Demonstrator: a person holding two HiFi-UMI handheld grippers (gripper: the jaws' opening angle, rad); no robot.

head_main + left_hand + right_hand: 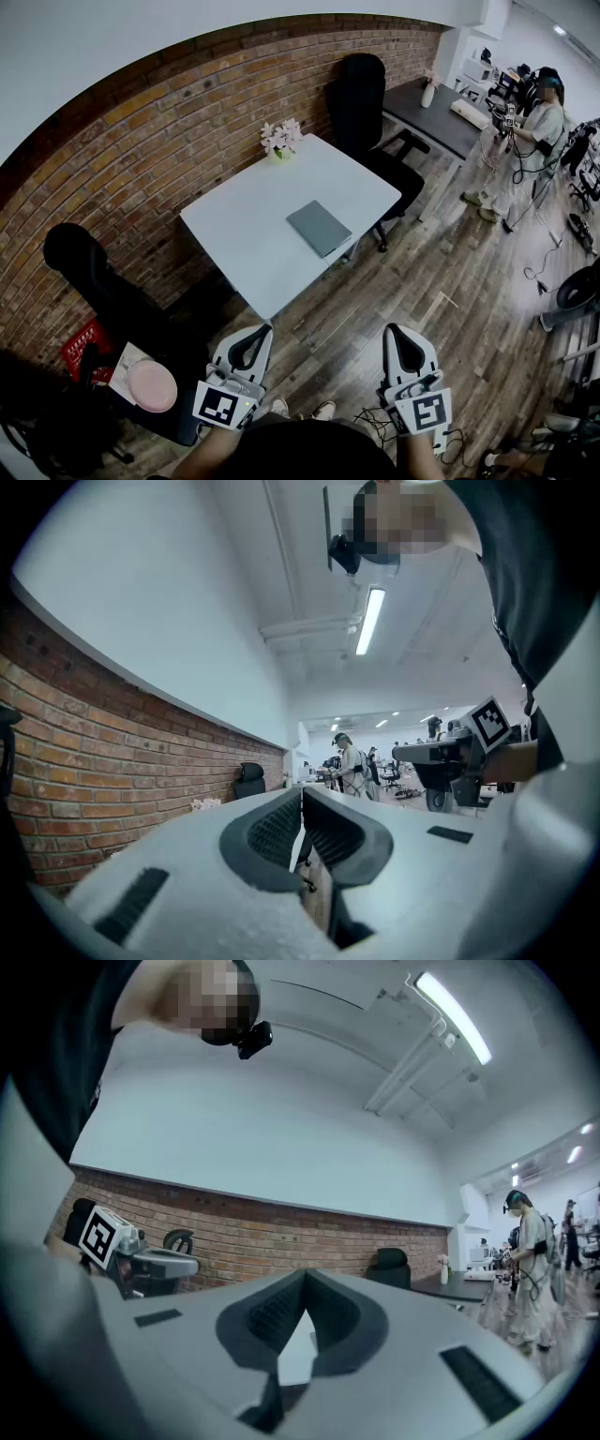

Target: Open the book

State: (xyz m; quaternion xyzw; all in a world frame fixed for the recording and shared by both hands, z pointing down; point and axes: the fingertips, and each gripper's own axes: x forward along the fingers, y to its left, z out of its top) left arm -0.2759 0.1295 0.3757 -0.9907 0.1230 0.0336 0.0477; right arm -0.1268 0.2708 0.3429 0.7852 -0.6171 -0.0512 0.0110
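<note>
A closed grey book point(319, 228) lies flat on the white table point(244, 234), toward its right side. Both grippers hang low over the wooden floor, well short of the table's near corner. My left gripper point(258, 334) is shut with nothing in it, and in the left gripper view its jaws point(302, 792) meet at the tip. My right gripper point(396, 334) is also shut and empty. The right gripper view shows its black pads point(272, 1312) closed together and pointing level at the brick wall.
A small pot of pink flowers point(281, 139) stands at the table's far corner. Black office chairs point(361, 89) point(80, 258) stand behind and left of the table. A pink plate point(152, 386) and a red crate point(86, 349) are at lower left. A person point(539, 122) stands by a dark desk point(441, 117) at far right.
</note>
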